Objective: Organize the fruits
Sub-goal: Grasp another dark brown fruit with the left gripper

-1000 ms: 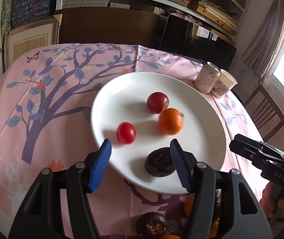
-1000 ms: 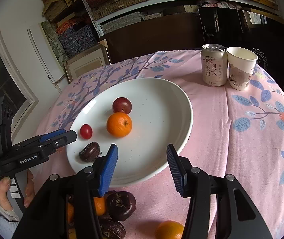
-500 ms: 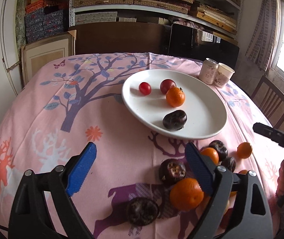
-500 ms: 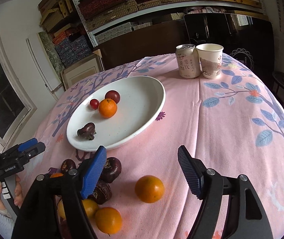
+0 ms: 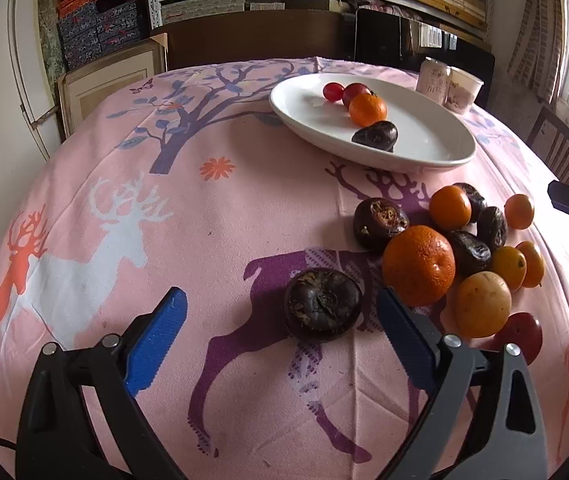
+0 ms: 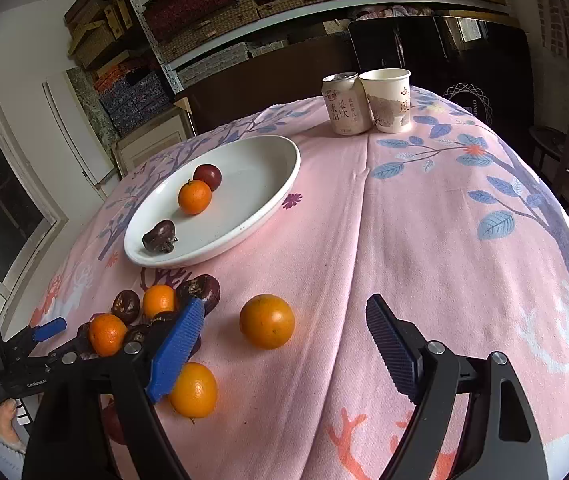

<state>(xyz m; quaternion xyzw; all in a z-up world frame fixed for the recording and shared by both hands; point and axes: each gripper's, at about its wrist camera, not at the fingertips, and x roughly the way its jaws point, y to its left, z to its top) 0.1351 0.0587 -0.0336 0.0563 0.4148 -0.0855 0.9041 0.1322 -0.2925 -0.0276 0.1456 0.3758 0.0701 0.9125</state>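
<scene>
Both grippers are now hanging over the loose pile of fruit on the pink tablecloth (image 5: 212, 216), having drawn back from the white plate (image 5: 424, 148), which a second ago was lying right between and under their jaws and is now sitting well beyond them. Both pairs of jaws have just been opening.

Seen from its own wrist camera, the left gripper (image 5: 280, 320) is standing wide open, its blue pads touching nothing. A dark brown water chestnut (image 5: 323, 309) is lying on the cloth between the jaws, nearer the right-hand pad but apart from it. Just outside that pad a large tangerine (image 5: 419, 265) is resting against the heap of small oranges and more dark chestnuts, which is spreading away to the right of the jaws.

In the right wrist view, the right gripper (image 6: 284, 332) is also gaping, holding nothing. A single orange (image 6: 267, 321) is sitting between its jaws, slightly ahead of the tips and clear of both pads. Another orange (image 6: 193, 390) is lying partly behind the left-hand pad, and the rest of the heap is sitting outside that jaw.

On the plate, far ahead of both grippers, a dark chestnut (image 6: 159, 237), a small orange (image 6: 194, 197) and a red plum (image 6: 207, 176) are resting; the left view is also showing a red cherry tomato (image 5: 333, 91). Beyond the plate a drink can (image 6: 342, 105) and a paper cup (image 6: 388, 100) are standing touching each other.
</scene>
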